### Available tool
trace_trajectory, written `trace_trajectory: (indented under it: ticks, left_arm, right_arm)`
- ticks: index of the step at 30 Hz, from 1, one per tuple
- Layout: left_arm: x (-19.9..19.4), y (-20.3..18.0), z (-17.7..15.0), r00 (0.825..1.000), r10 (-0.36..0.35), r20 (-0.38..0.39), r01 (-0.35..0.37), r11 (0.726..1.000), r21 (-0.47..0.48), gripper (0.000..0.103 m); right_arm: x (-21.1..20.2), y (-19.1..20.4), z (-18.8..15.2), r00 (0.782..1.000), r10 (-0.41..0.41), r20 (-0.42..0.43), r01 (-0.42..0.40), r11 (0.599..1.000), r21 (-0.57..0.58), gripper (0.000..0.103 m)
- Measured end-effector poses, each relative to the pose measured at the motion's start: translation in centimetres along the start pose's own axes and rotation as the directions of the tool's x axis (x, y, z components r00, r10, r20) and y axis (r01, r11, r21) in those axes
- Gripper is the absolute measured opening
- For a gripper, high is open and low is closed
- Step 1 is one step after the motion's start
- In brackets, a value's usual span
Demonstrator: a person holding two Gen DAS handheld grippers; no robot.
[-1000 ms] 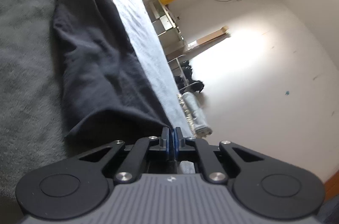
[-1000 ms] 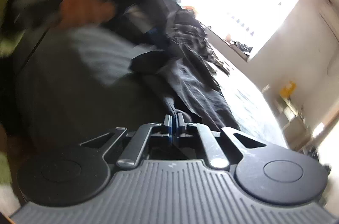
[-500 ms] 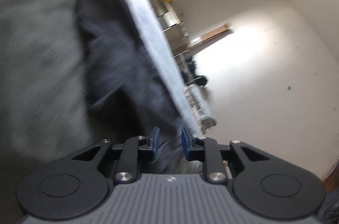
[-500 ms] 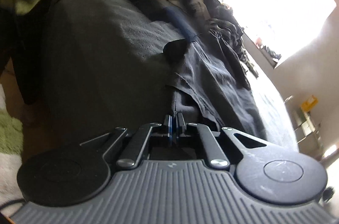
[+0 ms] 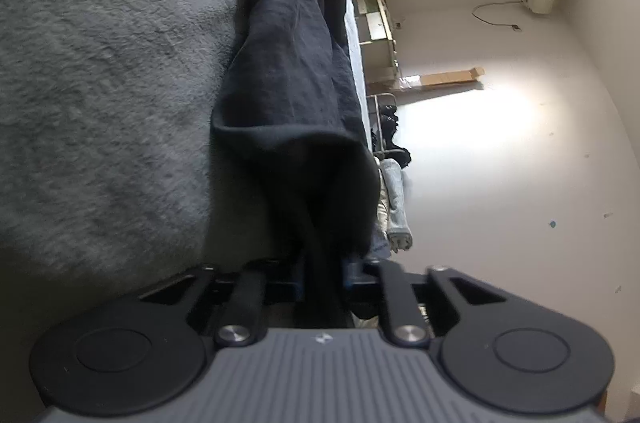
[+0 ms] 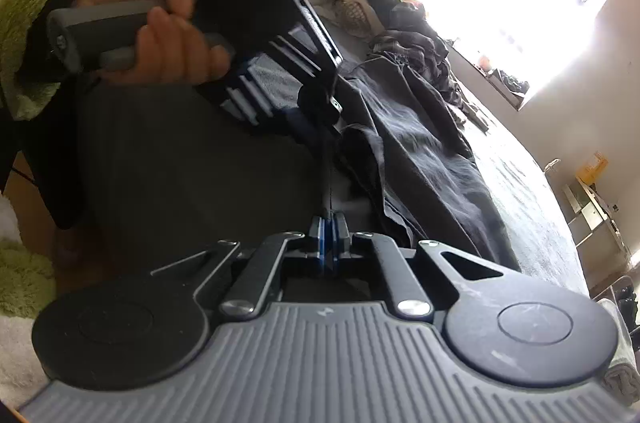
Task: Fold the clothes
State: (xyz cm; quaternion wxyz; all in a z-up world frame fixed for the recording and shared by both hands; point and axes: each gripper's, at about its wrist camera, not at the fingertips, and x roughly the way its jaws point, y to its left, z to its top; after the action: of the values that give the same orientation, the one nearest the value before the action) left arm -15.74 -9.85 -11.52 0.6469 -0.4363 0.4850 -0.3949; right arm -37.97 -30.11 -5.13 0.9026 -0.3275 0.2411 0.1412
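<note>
Dark cloth, a pair of trousers (image 5: 288,63), is lying stretched along the grey blanket (image 5: 100,63) of a bed, running straight ahead of the left gripper (image 5: 322,273). That gripper's jaws have just been closing, and they are now pinching a bunched fold of the trouser end that passes between them and back toward the camera. The right gripper (image 6: 329,223) is clamping narrow on a thin edge or seam of the same garment (image 6: 420,151), which is rising taut from its tips toward the left gripper (image 6: 320,103), held in a hand (image 6: 168,35) up and to the left of it. Beyond the trousers, further ahead of both tools, a heap of other clothes (image 6: 416,39) is waiting near the window.

The step in hand appears to be taking both corners of one end so the garment can be carried over onto itself. To do it well, both grips should be keeping all layers caught; the left one is holding a thick bunch, so it may be gripping more cloth than just the hem, and a gentle lift would be showing whether the leg hangs evenly. The two tools should be rising together and level, keeping the edge between them stretched without dragging the rest across the blanket, which looks fuzzy enough to cling. Slack on either side would likely be leaving a crooked fold.
</note>
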Motion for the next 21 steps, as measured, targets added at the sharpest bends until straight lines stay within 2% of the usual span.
trace_trajectory:
  ticks: [4,6,9,13,16,21]
  left_arm:
    - [-1.4,-3.3,0.7,0.998,0.003,0.058,-0.010,0.992,0.129,0.002]
    - [-2.4,-4.5,0.8,0.997,0.017,0.077,-0.031,0.981,0.190,0.002]
    - [-3.3,-4.3,0.8,0.994,0.080,0.074,-0.095,0.969,0.226,0.002]
    - [-3.6,-2.5,0.4,0.975,0.218,0.049,-0.223,0.942,0.249,0.002]
    - [-4.4,-2.0,0.3,0.973,0.225,0.049,-0.230,0.942,0.245,0.002]
    - [-4.9,-2.1,-0.1,0.970,0.234,0.064,-0.242,0.928,0.282,0.003]
  right_arm:
    - [-1.8,-1.3,1.0,0.996,-0.073,0.050,0.076,0.995,-0.063,0.002]
    - [-3.3,-2.0,1.8,0.994,-0.063,0.093,0.068,0.996,-0.056,0.002]
    - [-3.3,-1.2,1.8,0.995,0.030,0.097,-0.025,0.999,-0.048,0.002]
    - [0.2,2.2,0.1,0.987,0.156,0.028,-0.154,0.986,-0.070,0.002]
    - [1.6,3.8,-0.8,0.979,0.204,-0.006,-0.204,0.977,-0.056,0.002]
    - [1.7,3.1,-0.6,0.975,0.223,0.010,-0.223,0.974,0.026,0.002]
